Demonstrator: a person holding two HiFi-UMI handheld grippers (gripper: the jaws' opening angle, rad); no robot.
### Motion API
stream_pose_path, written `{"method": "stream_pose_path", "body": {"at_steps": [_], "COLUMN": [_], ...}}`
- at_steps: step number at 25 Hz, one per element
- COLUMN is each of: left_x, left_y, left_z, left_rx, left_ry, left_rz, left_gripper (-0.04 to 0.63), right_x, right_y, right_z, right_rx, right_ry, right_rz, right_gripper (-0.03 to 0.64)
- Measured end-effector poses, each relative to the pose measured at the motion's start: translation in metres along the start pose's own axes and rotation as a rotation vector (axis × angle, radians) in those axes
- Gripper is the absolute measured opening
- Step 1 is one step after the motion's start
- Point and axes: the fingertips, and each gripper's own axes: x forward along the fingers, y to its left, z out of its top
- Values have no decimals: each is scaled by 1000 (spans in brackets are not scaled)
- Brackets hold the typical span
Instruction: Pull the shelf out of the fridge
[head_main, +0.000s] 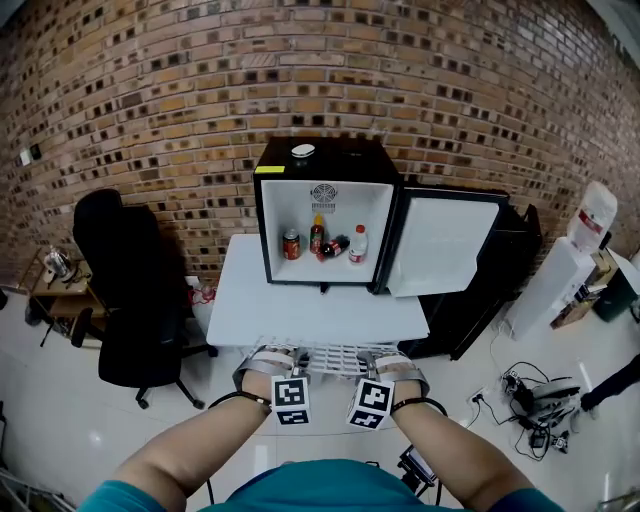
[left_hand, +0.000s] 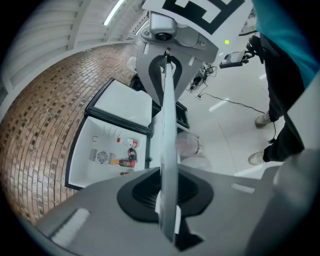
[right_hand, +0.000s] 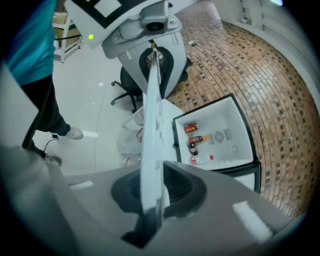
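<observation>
the shelf is clamped by left gripper and right gripper, a side each for a level hold, at the table's near edge, outside the fridge.

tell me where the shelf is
Head view, low centre: the shelf is out of the fridge, clamped by the left gripper and right gripper in front of the table.

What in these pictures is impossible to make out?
Labels on drinks: too small in every view.
Near edge of shelf, head view: hidden under left gripper and right gripper.
Shelf wires, gripper views: seen edge-on only.
White object on fridge: too small to name.
</observation>
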Motion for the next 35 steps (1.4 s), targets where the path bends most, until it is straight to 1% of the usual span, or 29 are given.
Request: {"method": "stream_pose_path", "body": {"at_steps": [3,7,9,12,15,18,25,28,31,35], "left_x": [-18,-44,-59,-81,-99,-114,-155,-169,-178,-186], "left_y": [-34,-77,-96,-115,-141,-163,-222,-247,-264,-270], "left_z": [32,70,82,87,83,70,17,2,-2,13], "left_rx": [-33,-69,-75,-74,-81,-81,-67,-63,-64,-73], "left_ry": [39,78,92,106,101,86,12,-17,-22,-20], "left_rz": [-25,-48,-62,-75,-93,-113,-196,-230,-255,-259], "left_gripper": [17,17,16,17,17,17,18,18,18,18], "right_x": [-26,-59,-74,-93,-107,-117,-140,-149,-157,-167], "right_y": [30,69,87,108,134,157,218,243,259,264], "right_z": [-24,-50,-56,-53,-43,-25,40,60,67,56], "right_rx": [-30,-64,-70,-67,-65,-56,-15,0,2,-6], "right_ry": [-29,-70,-89,-111,-112,-100,-30,-2,7,-3], "right_rz": [41,71,87,100,117,133,180,209,230,241], "right_gripper": [31,31,31,31,31,31,31,31,31,31]}}
